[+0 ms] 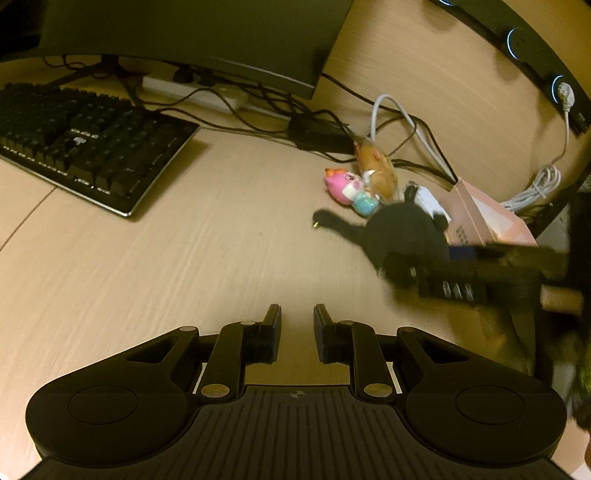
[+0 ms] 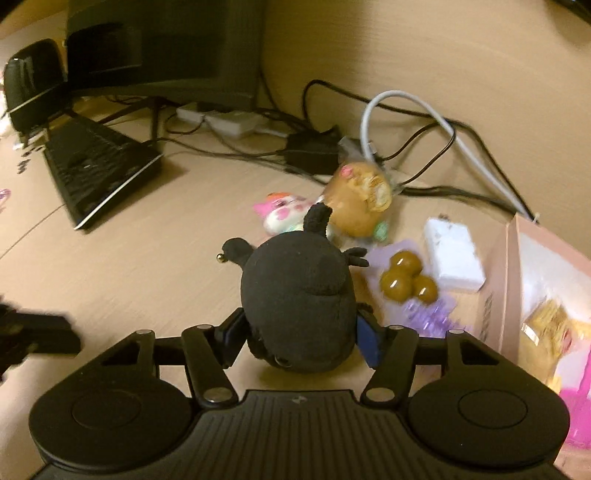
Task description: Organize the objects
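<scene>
Two grippers: right gripper [image 2: 301, 338] clamps black plush [image 2: 295, 291]; left gripper [image 1: 297, 325] closed, empty; no legible writing.

One black plush toy [image 2: 295, 295]; one pink toy [image 2: 284, 216]; one wrapped bun [image 2: 360, 203]; three brown balls [image 2: 406, 282] in one packet; one white box [image 2: 454, 254]; one pink carton [image 2: 535, 295]; one keyboard [image 1: 92, 147]; one monitor [image 1: 192, 33].

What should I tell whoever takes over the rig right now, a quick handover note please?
Right gripper: shut on the black plush toy, low over the wooden desk.
Left gripper: shut, empty, over bare desk.
Still loose by the cables: pink cartoon squishy toy, wrapped bread bun, three brown balls, white box.
Pink open box stands on the right.
Nothing visibly sorted yet.
</scene>
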Motion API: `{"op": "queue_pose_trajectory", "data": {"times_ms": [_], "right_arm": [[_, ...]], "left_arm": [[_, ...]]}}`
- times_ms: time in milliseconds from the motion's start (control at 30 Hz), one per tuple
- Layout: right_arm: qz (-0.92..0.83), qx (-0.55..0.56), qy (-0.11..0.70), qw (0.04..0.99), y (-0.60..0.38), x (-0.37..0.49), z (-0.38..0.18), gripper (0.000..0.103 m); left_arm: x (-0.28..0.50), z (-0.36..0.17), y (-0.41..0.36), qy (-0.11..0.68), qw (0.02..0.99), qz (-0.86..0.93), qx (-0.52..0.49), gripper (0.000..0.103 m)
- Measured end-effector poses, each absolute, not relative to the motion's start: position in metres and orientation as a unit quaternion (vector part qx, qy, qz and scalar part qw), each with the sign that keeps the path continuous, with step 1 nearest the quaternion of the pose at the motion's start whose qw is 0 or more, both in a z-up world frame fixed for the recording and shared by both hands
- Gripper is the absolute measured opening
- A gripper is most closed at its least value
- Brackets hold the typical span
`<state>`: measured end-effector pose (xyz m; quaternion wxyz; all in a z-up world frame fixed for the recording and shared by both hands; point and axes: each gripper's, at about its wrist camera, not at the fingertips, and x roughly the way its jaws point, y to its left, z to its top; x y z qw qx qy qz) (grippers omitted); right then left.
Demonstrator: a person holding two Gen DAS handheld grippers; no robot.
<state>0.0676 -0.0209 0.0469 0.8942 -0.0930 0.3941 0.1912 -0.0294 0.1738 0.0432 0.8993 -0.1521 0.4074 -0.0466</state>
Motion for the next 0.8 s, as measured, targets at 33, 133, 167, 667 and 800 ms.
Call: {"op": "queue_pose_trajectory", "data": {"times_ms": [33,133,167,667,800], "right_arm": [[0.194,-0.090,0.396,0.893,-0.022,0.061,0.047,0.061],[0.195,-0.085,0.401,0.891,-0.032,0.034,0.049,0.061],[0.191,-0.086,0.401,0.892,-0.036,0.025,0.049,0.061],[0.075,-0.053,0.382,0.920,-0.124,-0.064,0.045,0.092],[0.040,-0.022,0.391,0.919,-0.144,-0.071,0.037,0.092]], "left_arm": [[-0.028,0.043,0.173,0.408,0.899,-0.049,-0.150,0.021],[-0.024,0.042,0.165,0.410,0.900,-0.059,-0.137,0.021],[-0.023,0.041,0.160,0.411,0.900,-0.063,-0.128,0.021],[0.071,0.049,0.097,0.380,0.913,-0.147,0.025,0.024],[0.107,0.050,0.110,0.412,0.901,-0.107,-0.088,0.024]]}}
